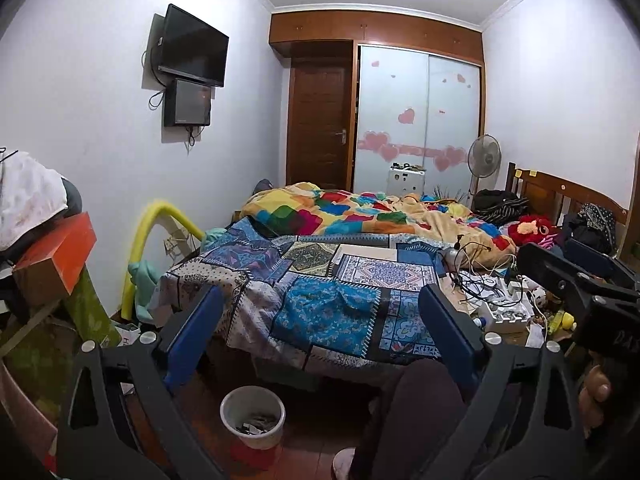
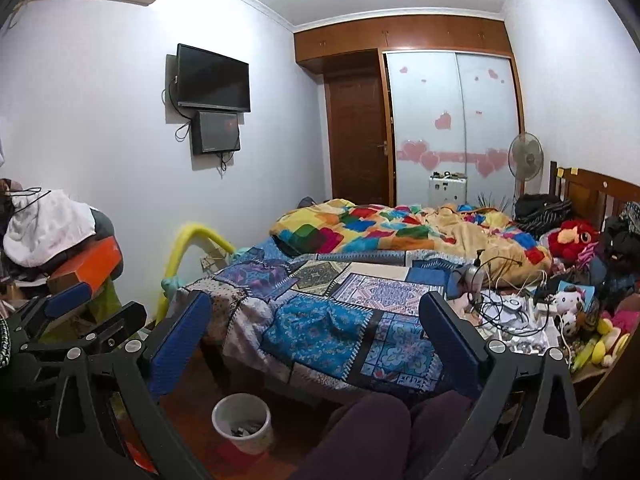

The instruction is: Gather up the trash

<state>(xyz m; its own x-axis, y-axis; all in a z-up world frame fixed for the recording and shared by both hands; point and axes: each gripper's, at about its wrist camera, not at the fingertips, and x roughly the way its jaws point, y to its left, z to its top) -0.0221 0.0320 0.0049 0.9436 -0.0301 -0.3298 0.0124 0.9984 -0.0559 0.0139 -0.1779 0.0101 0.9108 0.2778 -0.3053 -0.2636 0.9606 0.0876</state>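
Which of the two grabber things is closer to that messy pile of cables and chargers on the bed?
Right, probably. The right gripper has the cable pile just beyond its right finger. The left gripper sits further left, with the right one between it and the pile. Both are open and empty.

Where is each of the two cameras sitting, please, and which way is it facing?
Left wrist: on the left tongs, open, facing the bed and far wardrobe; the right tongs, a thumb and a knee show.
Right wrist: on the right tongs, open, facing the same way; the left tongs show at its left edge, with both knees below.
Shared: bed, waste bin, wall TV, fan.
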